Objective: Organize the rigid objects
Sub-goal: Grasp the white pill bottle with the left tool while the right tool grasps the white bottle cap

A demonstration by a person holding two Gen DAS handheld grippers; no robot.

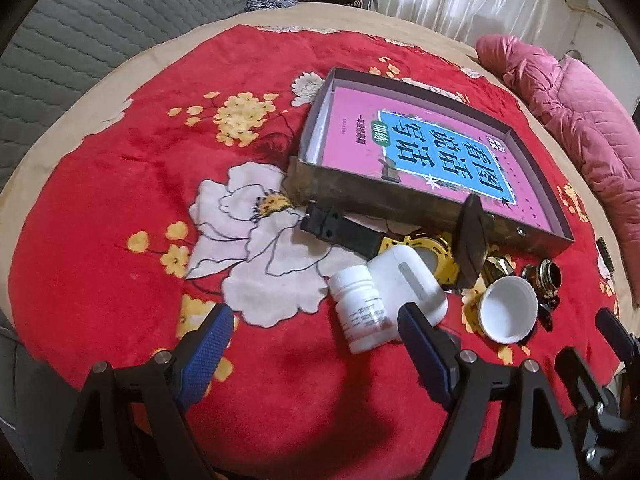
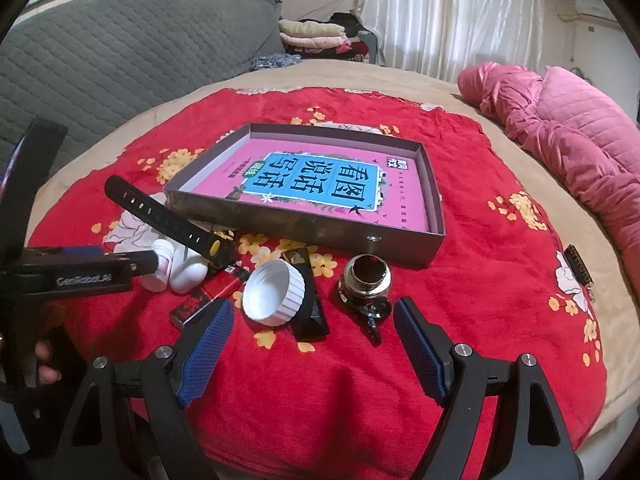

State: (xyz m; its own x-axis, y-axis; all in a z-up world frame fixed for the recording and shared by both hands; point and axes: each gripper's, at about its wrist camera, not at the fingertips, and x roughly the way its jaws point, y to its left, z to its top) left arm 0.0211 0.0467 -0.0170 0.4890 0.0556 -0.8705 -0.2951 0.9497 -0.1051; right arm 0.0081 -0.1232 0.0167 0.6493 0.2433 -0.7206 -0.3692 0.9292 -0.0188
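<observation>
Your left gripper (image 1: 316, 344) — fingers spread, gripping nothing, over the pill bottle (image 1: 362, 312) | your right gripper (image 2: 314, 338) — released, near the white cap (image 2: 274, 292) and ink jar (image 2: 365, 279) | box (image 2: 304, 222) just behind them, pink book (image 2: 320, 184) inside.

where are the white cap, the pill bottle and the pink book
white cap (image 2: 274, 294), right wrist view, ribbed outer wall
pill bottle (image 1: 362, 312), left wrist view, labelled body
pink book (image 2: 320, 184), right wrist view, blue title panel

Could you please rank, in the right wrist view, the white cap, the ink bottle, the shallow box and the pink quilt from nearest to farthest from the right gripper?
From the right gripper:
1. White cap, just ahead-left.
2. Ink bottle, ahead-right; close to the cap's rank.
3. Shallow box, behind both.
4. Pink quilt, far right.
</observation>
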